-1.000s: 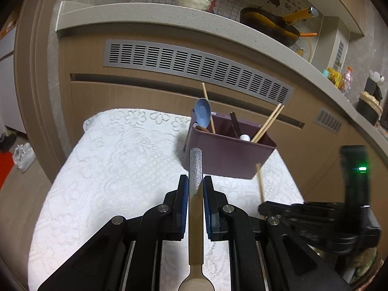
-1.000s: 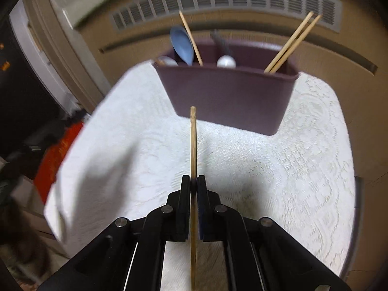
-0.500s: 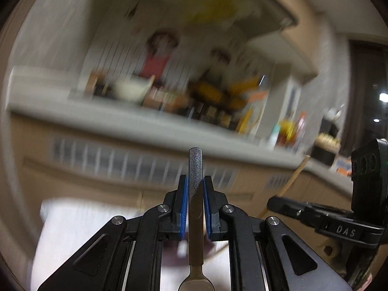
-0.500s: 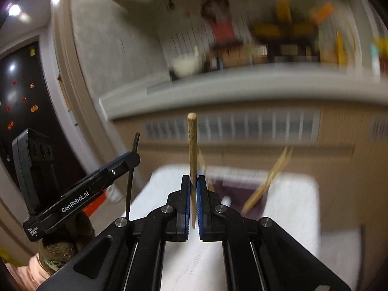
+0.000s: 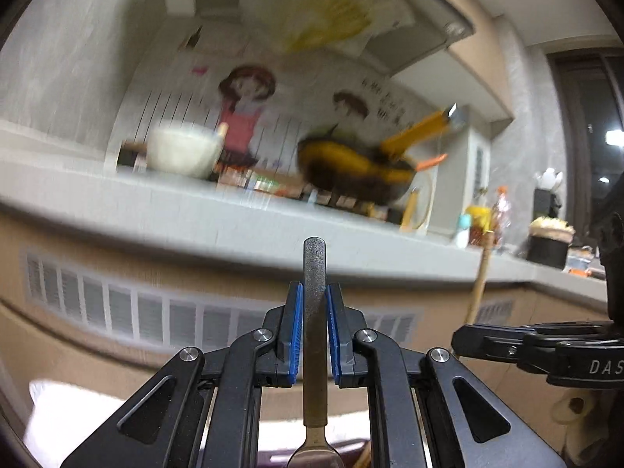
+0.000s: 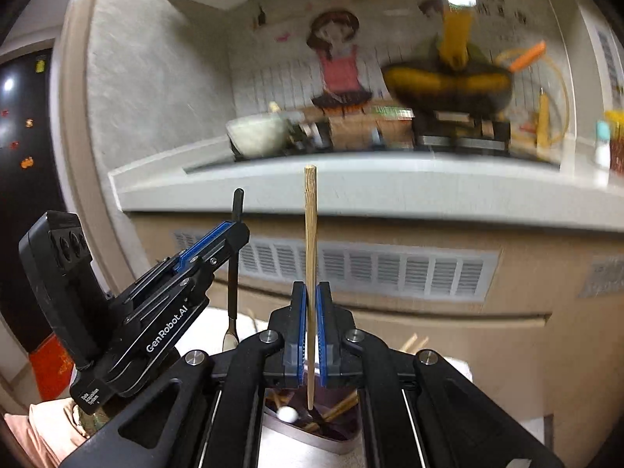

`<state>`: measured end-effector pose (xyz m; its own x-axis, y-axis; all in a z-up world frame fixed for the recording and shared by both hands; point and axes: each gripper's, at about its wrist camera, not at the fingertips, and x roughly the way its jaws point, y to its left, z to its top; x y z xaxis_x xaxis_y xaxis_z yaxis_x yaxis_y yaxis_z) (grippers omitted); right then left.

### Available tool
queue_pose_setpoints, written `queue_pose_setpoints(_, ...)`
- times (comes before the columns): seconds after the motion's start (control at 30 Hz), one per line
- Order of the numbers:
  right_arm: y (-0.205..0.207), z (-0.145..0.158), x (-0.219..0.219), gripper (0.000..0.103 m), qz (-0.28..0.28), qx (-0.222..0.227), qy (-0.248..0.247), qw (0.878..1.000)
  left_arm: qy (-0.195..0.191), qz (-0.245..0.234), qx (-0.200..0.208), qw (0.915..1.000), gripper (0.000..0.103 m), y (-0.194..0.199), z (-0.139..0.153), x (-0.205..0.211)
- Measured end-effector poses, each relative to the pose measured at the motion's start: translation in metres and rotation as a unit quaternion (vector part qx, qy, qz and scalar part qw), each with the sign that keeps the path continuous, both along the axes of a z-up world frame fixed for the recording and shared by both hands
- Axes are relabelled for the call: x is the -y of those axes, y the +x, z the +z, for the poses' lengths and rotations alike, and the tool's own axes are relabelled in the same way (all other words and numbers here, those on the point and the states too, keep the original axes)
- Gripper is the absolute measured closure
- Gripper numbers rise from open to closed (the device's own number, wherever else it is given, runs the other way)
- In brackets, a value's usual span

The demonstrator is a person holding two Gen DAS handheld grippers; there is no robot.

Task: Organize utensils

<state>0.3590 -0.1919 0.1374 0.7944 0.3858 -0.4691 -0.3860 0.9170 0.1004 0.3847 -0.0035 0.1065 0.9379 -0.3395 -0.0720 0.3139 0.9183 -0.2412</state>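
In the left wrist view my left gripper [image 5: 315, 300] is shut on a spoon [image 5: 314, 273] with a dark grey handle that sticks up past the blue pads; its metal bowl hangs below. My right gripper [image 6: 311, 292] is shut on a single wooden chopstick [image 6: 310, 234] held upright. The chopstick's lower end hangs over the purple utensil holder [image 6: 335, 440], which has chopsticks and a white-tipped utensil in it. The right wrist view shows the left gripper [image 6: 238, 230] and the spoon [image 6: 233, 273] just to the left. The right gripper [image 5: 456, 341] and the chopstick [image 5: 480, 273] appear at the right of the left wrist view.
Ahead stands a cabinet front with a vent grille [image 6: 370, 269] under a grey counter [image 5: 234, 226]. On the counter are a white bowl [image 5: 183, 152] and a yellow-and-black pan [image 5: 358, 171]. The white lace cloth [image 5: 58, 409] lies below. A person's gloved hand [image 6: 46, 421] holds the left gripper.
Both grippers have risen and tipped upward, so the views swung from the cloth and holder to the counter. The holder now lies under the right gripper. Both grips are unchanged.
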Motion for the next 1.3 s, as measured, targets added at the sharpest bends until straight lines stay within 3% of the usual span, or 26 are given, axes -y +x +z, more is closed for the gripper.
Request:
queue_pose_setpoints(0.17, 0.024, -0.052, 0.0, 0.098, 0.001, -0.061, 0.004, 0.998, -0.019, 0.013, -0.065, 0.9976, 0.091, 0.016, -0.049, -0.009)
queue_pose_setpoints(0.3, 0.037, -0.089, -0.004, 0.097, 0.005, -0.119, 0.006, 0.993, -0.026, 0.021, -0.138, 0.9899, 0.087, 0.026, -0.081, -0.016)
queue_pose_setpoints(0.4, 0.04, -0.112, -0.008, 0.093, 0.011, -0.146, -0.007, 0.989, -0.029, 0.031, -0.177, 0.9833, 0.068, 0.024, -0.089, -0.02)
queue_pose_setpoints(0.47, 0.035, -0.12, -0.007, 0.076, 0.004, -0.156, -0.013, 0.988, -0.03, 0.041, -0.183, 0.9818, 0.055, 0.016, -0.086, -0.024)
queue_pose_setpoints(0.6, 0.01, -0.12, 0.002, 0.065, -0.017, -0.16, -0.004, 0.987, -0.013, 0.075, -0.193, 0.9782, 0.042, -0.025, -0.076, -0.031)
queue_pose_setpoints(0.7, -0.023, -0.112, 0.011, 0.051, -0.035, -0.152, 0.009, 0.988, 0.006, 0.09, -0.213, 0.9728, 0.025, -0.069, -0.068, -0.031)
queue_pose_setpoints(0.83, -0.077, -0.098, 0.017, 0.039, -0.052, -0.131, 0.005, 0.99, 0.048, 0.108, -0.203, 0.972, 0.0, -0.135, -0.055, -0.028)
queue_pose_setpoints(1.03, -0.159, -0.084, 0.018, 0.017, -0.087, -0.092, -0.015, 0.992, 0.094, 0.144, -0.161, 0.9718, 0.0, -0.226, -0.043, -0.02)
queue_pose_setpoints(1.2, -0.209, -0.082, 0.016, 0.013, -0.115, -0.06, -0.022, 0.991, 0.124, 0.145, -0.143, 0.9712, 0.0, -0.275, -0.044, -0.008)
queue_pose_setpoints(1.3, -0.228, -0.082, 0.013, 0.009, -0.127, -0.039, -0.031, 0.991, 0.122, 0.134, -0.15, 0.9718, 0.0, -0.288, -0.044, -0.004)
